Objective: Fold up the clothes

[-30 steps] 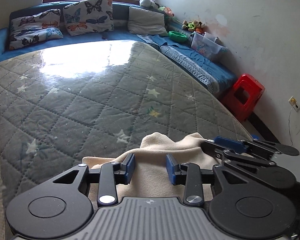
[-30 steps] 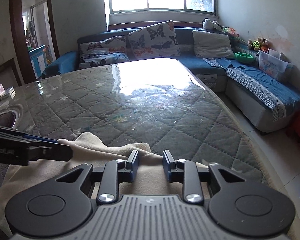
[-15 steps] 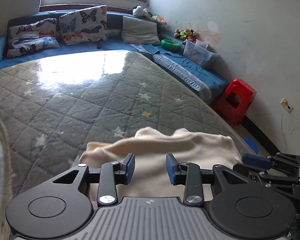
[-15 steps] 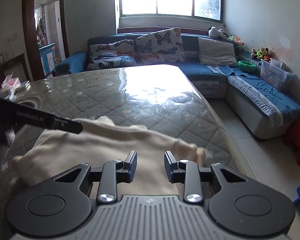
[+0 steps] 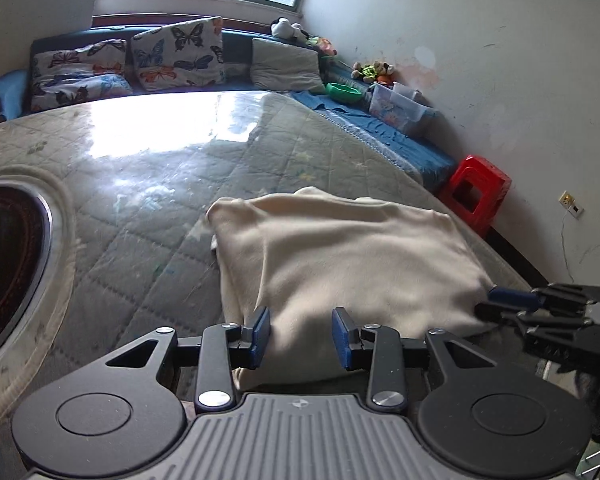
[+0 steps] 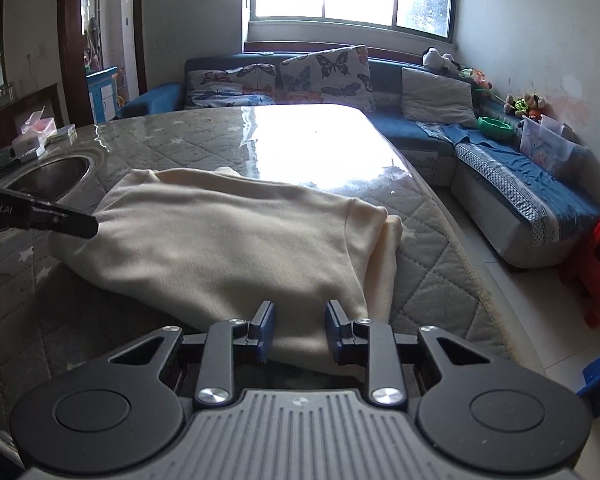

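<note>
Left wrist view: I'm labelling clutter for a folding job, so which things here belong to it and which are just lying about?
Job: cream garment, left claw, right claw.
Lying about: red stool, green bowl, butterfly cushions, plastic box.

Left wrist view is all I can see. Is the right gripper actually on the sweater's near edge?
Observer: In the right wrist view, the right gripper has the near edge of the cream sweater between its fingers. They stand apart, so I can't confirm a firm pinch.
Operator: What's along the sweater's right side?
Observer: A sleeve lies folded along that side, resting on the table.
Operator: Anything off to the far left?
Observer: Small boxes sit at the table's far left edge.
</note>
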{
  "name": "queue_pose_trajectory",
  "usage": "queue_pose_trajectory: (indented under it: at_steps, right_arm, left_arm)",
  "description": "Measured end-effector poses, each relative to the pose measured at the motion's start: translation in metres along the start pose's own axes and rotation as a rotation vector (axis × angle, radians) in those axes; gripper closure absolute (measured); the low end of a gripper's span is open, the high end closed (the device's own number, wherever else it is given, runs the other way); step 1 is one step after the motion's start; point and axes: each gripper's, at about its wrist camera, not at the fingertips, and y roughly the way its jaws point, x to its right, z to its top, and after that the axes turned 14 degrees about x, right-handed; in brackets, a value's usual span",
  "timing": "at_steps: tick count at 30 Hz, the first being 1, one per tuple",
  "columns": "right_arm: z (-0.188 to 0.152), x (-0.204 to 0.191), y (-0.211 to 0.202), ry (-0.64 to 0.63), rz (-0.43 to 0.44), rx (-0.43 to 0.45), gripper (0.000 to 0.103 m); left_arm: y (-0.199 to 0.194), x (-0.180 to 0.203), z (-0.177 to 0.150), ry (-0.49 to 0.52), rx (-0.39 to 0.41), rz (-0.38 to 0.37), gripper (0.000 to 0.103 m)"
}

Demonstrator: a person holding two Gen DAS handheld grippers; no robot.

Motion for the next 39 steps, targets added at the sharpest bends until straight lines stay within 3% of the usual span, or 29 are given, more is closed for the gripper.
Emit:
queue_pose_trajectory:
  at_steps: [5,11,14,28,34,39]
  right_arm:
    - [-0.002,0.002,-0.002,0.015,-0.011,-0.005,0.077]
    - [0.004,-0.001,-0.010,0.035,-0.023,0.020,0.074]
    - [0.006,-0.003,-0.011,0.061,-0.035,0.025,0.063]
    - [0.001,-0.021,-0.020,0.102,-0.087,0.024,0.048]
    - [-0.002,-0.028,-0.025,0.101,-0.111,0.020,0.035]
    - [-0.004,-0.032,-0.028,0.109,-0.123,0.019,0.020]
  left_arm:
    - [-0.005,0.002,-0.002,-0.003,0.009,0.022,0.067]
    - [-0.012,0.004,0.000,0.000,-0.002,0.071,0.056]
    - [-0.016,0.008,0.000,0.014,-0.004,0.104,0.046]
    - [-0.037,0.018,-0.015,0.071,-0.013,0.175,0.014]
    - [-0.043,0.025,-0.021,0.100,-0.007,0.181,0.003]
    - [-0.048,0.027,-0.024,0.107,0.007,0.193,0.000]
